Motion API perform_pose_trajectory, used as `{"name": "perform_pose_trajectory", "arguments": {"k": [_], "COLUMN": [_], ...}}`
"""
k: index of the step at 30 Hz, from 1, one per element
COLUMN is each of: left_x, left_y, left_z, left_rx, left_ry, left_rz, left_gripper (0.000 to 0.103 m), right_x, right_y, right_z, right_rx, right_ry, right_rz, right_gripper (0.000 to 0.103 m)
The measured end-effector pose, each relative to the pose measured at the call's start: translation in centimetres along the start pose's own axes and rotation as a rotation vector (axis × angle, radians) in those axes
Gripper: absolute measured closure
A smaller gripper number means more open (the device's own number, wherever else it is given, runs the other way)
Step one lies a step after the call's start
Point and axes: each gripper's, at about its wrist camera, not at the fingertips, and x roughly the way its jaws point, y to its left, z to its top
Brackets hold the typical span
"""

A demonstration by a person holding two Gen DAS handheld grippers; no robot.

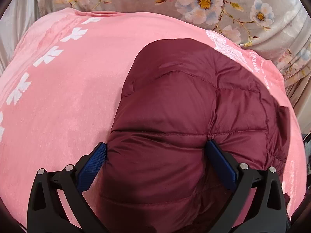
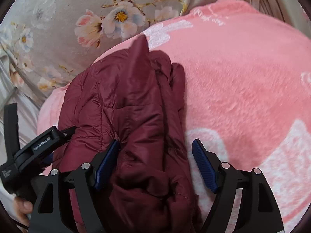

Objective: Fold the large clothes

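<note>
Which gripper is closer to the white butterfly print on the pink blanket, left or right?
Left. The left gripper grips the maroon jacket on the side near the butterfly print; the right gripper is at the jacket's opposite side.

Left gripper (image 1: 156, 148) fingers pinch puffy maroon jacket (image 1: 186, 104) on pink blanket (image 1: 73, 97).

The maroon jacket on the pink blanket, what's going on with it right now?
A person is folding a maroon puffer jacket on a pink blanket with a handheld gripper in each hand. The left gripper is clamped on a thick bundle of the jacket, its pads pressing into both sides. The right gripper stands open over the jacket's bunched edge: one pad rests against the fabric, the other is clear of it above the blanket. A floral sheet lies beyond.
</note>
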Motion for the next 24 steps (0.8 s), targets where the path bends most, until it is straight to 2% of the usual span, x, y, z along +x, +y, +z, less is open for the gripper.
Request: {"name": "perform_pose_trajectory", "arguments": {"k": [7,9,12,20,24], "left_x": [0.5,0.5,0.6,0.8,0.9], "left_y": [-0.1,0.0,0.1,0.2,0.8], "left_z": [-0.7,-0.8,-0.8,-1.0,-0.8], "left_rx": [0.017,0.015,0.011,-0.002,-0.024], "left_ry": [-0.043,-0.048,-0.048,-0.040,-0.003], "left_rz": [0.015,0.013,0.010,0.001,-0.052], "left_gripper": [0.005,0.005,0.005,0.005,0.005], "right_x": [0.4,0.5,0.8,1.0,0.9], "right_y": [0.2,0.2,0.3,0.4,0.4], "right_z": [-0.7,-0.6,-0.5,-0.4,-0.4], "right_rx": [-0.022,-0.024,-0.029,-0.041,-0.051], "right_ry": [-0.011,-0.009,-0.002,0.004,-0.004], "right_rz": [0.027,0.049,0.077,0.093,0.100], "right_gripper": [0.028,0.036,0.043,0.048,0.054]}}
